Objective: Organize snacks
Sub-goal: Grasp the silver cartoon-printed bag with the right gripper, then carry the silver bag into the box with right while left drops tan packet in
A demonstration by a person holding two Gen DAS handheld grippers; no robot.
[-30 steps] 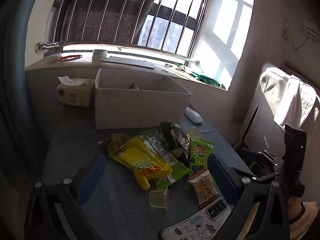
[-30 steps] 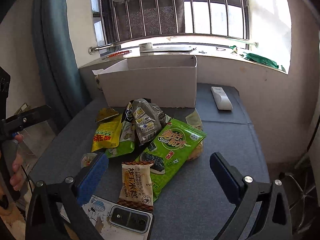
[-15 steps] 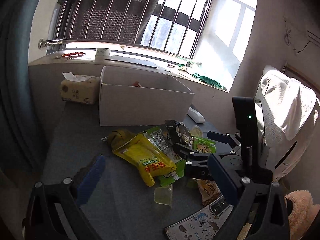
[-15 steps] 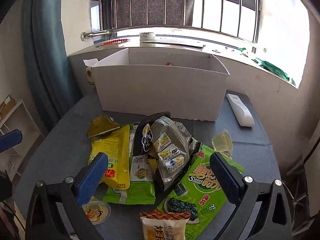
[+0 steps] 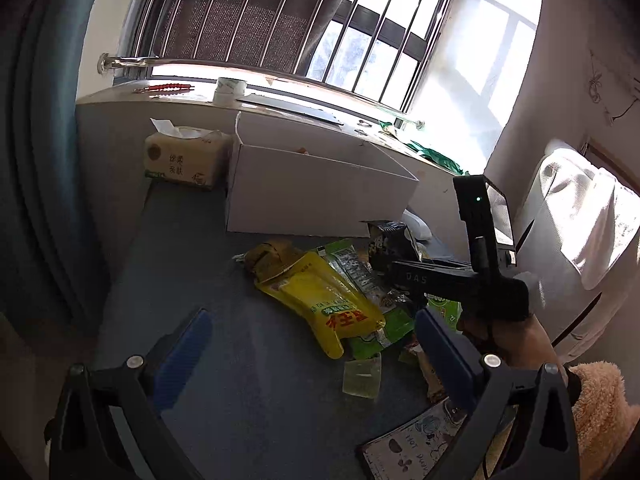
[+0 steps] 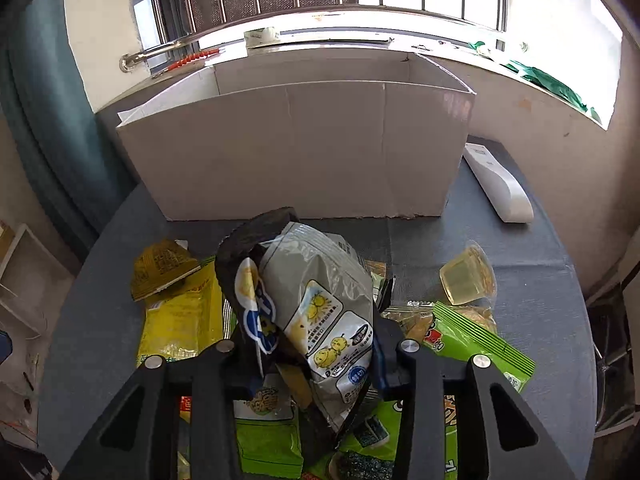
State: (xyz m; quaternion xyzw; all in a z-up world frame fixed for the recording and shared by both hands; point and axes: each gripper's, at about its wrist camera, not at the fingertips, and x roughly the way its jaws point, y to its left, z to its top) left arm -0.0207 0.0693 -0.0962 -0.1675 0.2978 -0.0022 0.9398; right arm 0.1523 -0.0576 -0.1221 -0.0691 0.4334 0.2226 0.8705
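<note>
A pile of snack bags lies on the grey table before a white open cardboard box [image 6: 296, 148] [image 5: 316, 196]. My right gripper [image 6: 310, 354] is shut on a grey and black snack bag [image 6: 316, 300] at the top of the pile; it also shows in the left wrist view [image 5: 394, 270]. Around it lie a yellow bag [image 5: 324, 300] [image 6: 180, 316], a green seaweed bag [image 6: 472, 336] and a clear jelly cup [image 6: 466, 280]. My left gripper [image 5: 316, 348] is open and empty, held above the table on the near side of the pile.
A tissue pack [image 5: 184, 158] stands left of the box. A white remote [image 6: 498, 182] lies right of the box. A phone in a cartoon case [image 5: 416, 444] and a second jelly cup [image 5: 362, 378] lie near the front edge. A windowsill runs behind the box.
My right gripper has moved forward into the pile and closed on the grey and black bag. My left gripper has shifted a little and stays open.
</note>
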